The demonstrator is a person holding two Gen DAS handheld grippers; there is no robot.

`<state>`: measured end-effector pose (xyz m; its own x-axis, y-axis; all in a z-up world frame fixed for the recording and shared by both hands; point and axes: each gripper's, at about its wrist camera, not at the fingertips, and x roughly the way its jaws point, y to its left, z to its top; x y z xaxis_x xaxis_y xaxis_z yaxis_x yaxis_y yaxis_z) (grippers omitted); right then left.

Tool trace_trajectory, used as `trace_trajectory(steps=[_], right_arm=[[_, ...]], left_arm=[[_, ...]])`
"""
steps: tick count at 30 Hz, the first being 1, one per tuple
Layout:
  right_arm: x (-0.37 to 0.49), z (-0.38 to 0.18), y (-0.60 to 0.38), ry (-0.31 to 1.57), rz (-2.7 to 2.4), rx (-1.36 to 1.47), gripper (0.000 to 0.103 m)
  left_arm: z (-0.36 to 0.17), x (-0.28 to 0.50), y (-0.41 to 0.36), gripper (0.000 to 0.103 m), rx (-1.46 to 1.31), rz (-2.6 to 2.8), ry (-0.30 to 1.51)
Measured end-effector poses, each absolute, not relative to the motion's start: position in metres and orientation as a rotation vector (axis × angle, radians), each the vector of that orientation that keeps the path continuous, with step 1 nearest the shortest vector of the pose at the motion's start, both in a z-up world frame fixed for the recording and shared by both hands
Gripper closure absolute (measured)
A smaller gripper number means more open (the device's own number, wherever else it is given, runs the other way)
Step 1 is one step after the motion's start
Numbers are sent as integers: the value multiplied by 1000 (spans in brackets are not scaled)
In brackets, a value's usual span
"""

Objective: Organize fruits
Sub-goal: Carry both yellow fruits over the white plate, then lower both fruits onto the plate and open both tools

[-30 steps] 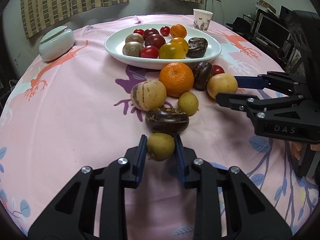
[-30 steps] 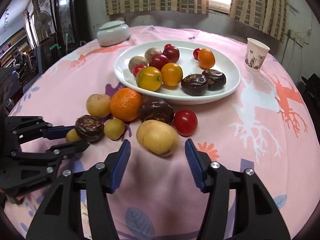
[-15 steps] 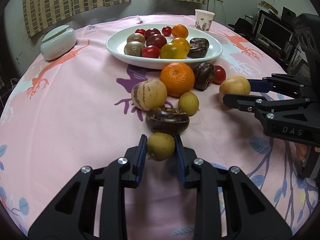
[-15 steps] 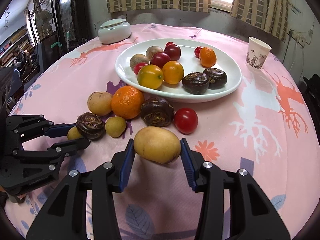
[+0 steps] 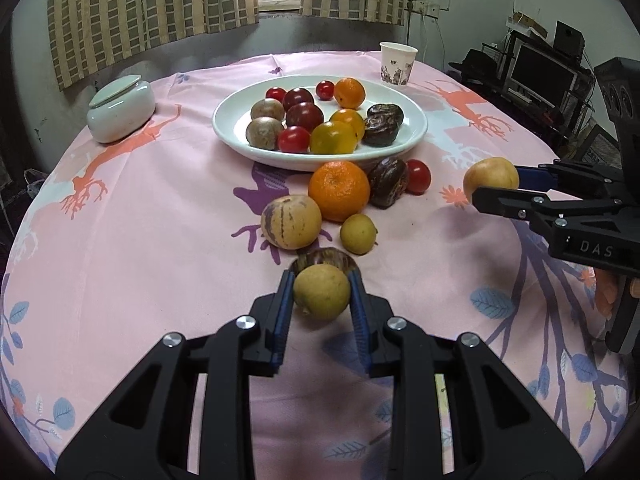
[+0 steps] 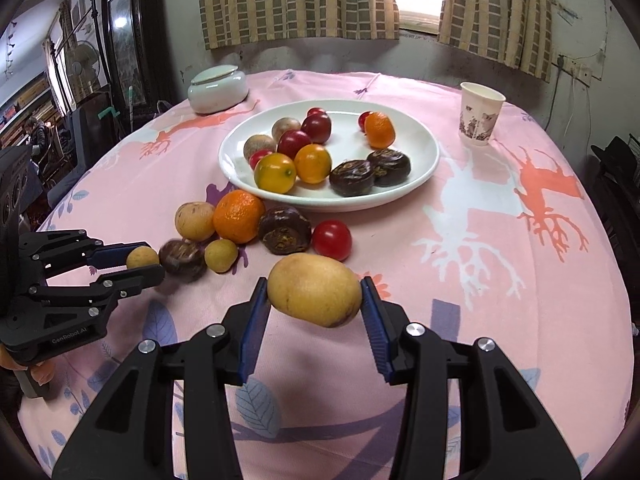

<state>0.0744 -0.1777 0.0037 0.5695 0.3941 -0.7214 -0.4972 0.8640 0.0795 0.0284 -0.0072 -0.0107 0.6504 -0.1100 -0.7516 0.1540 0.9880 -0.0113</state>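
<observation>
My left gripper [image 5: 321, 282] is shut on a small yellow-green fruit [image 5: 321, 294], held just in front of a dark wrinkled fruit [image 5: 325, 258]. From the right wrist view this left gripper [image 6: 141, 263] shows at the left with the small fruit [image 6: 142, 257]. My right gripper [image 6: 314, 294] is shut on a large yellow oval fruit [image 6: 314, 290], held clear above the pink cloth. In the left wrist view it stands at the right edge with that fruit [image 5: 490, 176]. A white plate [image 5: 416, 128] holding several fruits stands behind.
Loose on the cloth before the plate lie an orange [image 5: 339, 190], a striped pale fruit [image 5: 291, 222], a small yellow fruit [image 5: 358, 234], a dark fruit [image 5: 388, 182] and a red tomato [image 5: 418, 176]. A lidded white jar [image 5: 120, 110] is back left, a paper cup [image 5: 397, 64] back right.
My right gripper has shut on the large yellow fruit and lifted it off the cloth, away from the tomato. My left gripper keeps its hold on the small fruit.
</observation>
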Motion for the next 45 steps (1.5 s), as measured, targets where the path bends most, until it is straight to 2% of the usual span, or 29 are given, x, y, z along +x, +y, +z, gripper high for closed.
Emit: trace_trajectory(steps=[14, 23, 35, 45], right_arm=[[72, 10, -184, 792, 542, -119, 57], [76, 30, -184, 749, 541, -135, 57], [109, 51, -174, 692, 538, -145, 57], [162, 37, -156, 717, 513, -114, 57]], left_arm=[[1, 28, -10, 75, 75, -141, 843], [28, 46, -13, 75, 93, -131, 802], [51, 106, -15, 75, 81, -108, 767], [28, 160, -7, 75, 44, -59, 811]])
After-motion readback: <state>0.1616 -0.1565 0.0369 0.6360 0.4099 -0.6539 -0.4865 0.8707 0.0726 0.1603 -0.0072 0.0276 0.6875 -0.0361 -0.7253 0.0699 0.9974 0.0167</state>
